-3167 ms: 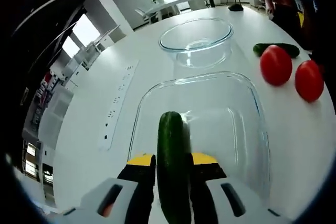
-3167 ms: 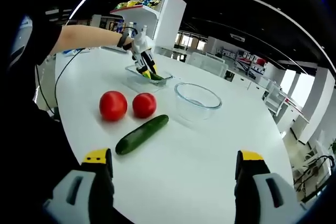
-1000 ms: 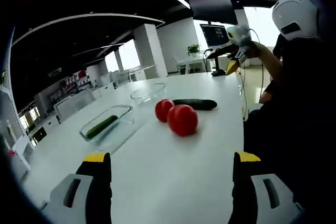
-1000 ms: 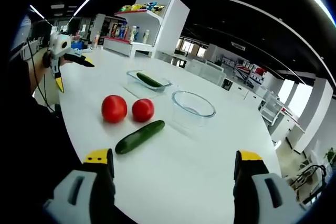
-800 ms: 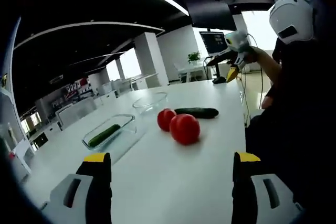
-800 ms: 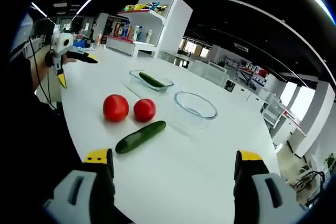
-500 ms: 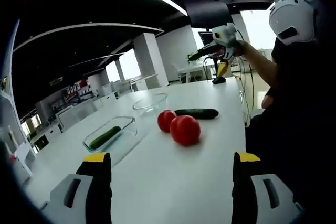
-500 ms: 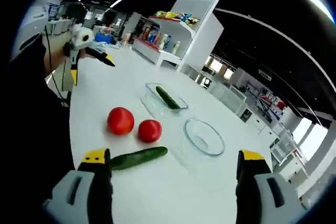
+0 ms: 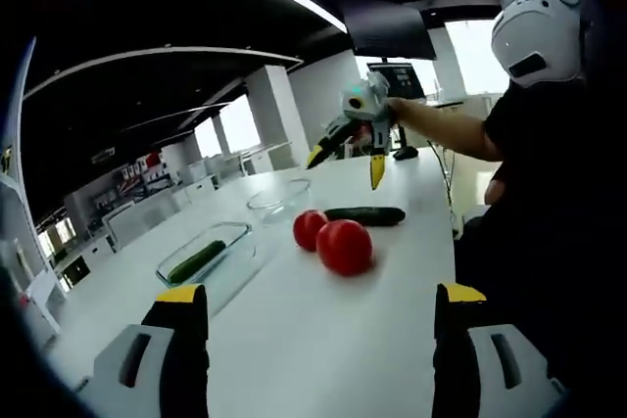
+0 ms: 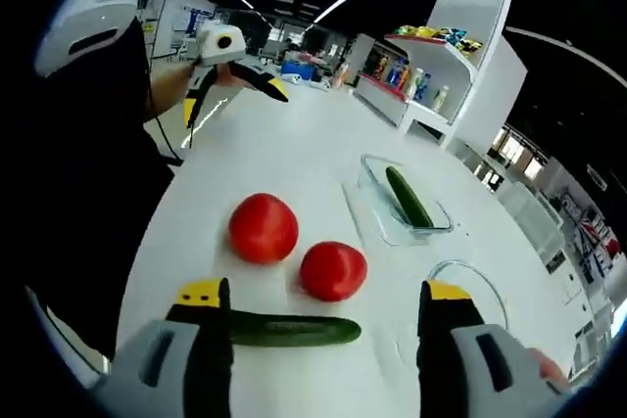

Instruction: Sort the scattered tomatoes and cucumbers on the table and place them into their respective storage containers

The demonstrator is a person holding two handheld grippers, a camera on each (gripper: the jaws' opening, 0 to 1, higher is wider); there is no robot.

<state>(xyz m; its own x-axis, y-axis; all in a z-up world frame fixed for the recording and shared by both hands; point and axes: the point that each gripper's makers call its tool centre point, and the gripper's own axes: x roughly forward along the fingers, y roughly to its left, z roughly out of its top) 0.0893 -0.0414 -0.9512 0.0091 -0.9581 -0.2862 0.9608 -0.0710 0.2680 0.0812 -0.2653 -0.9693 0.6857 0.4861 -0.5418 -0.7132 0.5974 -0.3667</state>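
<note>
Where tomatoes (image 10: 264, 227) crowd: loose cucumber (image 10: 291, 330).

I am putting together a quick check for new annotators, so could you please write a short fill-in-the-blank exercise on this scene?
1. The rectangular glass dish holds one ____.
2. The number of tomatoes on the table is ____.
3. The round glass bowl is ____.
4. The right claw hangs open over the loose ____.

Missing words: cucumber; two; empty; cucumber
</note>
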